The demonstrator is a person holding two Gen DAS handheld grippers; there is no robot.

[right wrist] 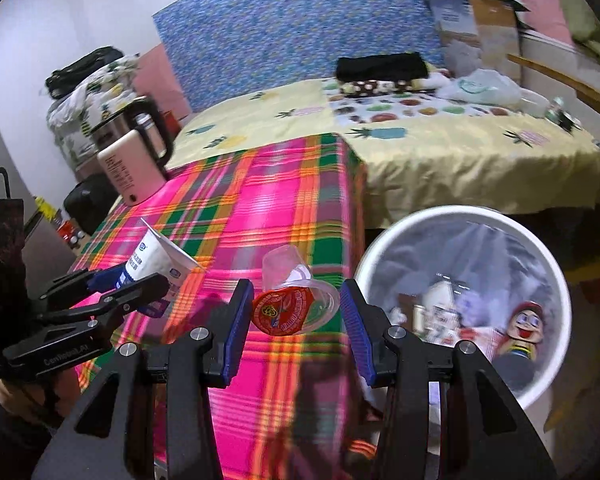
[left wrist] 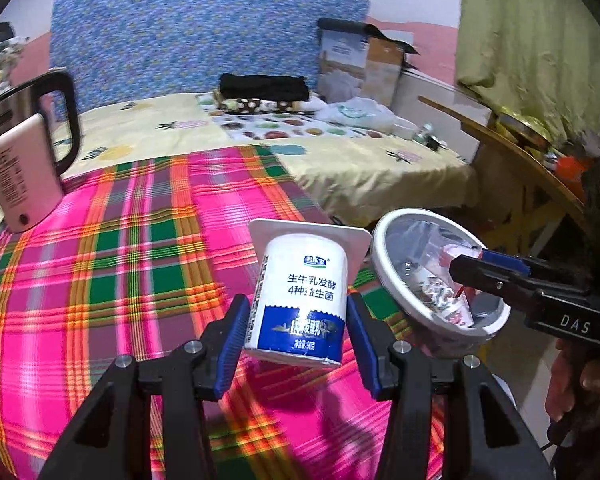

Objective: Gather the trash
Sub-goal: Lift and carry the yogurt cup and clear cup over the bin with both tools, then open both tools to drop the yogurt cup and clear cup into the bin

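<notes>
My left gripper (left wrist: pixel 296 336) is shut on a white and blue yogurt cup (left wrist: pixel 300 300) and holds it above the plaid cloth; it also shows in the right wrist view (right wrist: pixel 152 264). My right gripper (right wrist: pixel 296 312) has its jaws apart around a clear plastic jelly cup with a red lid (right wrist: pixel 292 300), which lies between them near the table's right edge. I cannot tell whether the pads touch it. A white trash bin (right wrist: pixel 556 280) with wrappers inside stands just right of the table. In the left wrist view the bin (left wrist: pixel 384 276) is at right, with the right gripper (left wrist: pixel 472 272) over it.
The table has a pink and green plaid cloth (left wrist: pixel 120 260). A pink kettle (left wrist: pixel 20 160) stands at its far left. A bed with a yellow sheet (right wrist: pixel 440 152) lies behind. A wooden table (left wrist: pixel 532 168) is at the right.
</notes>
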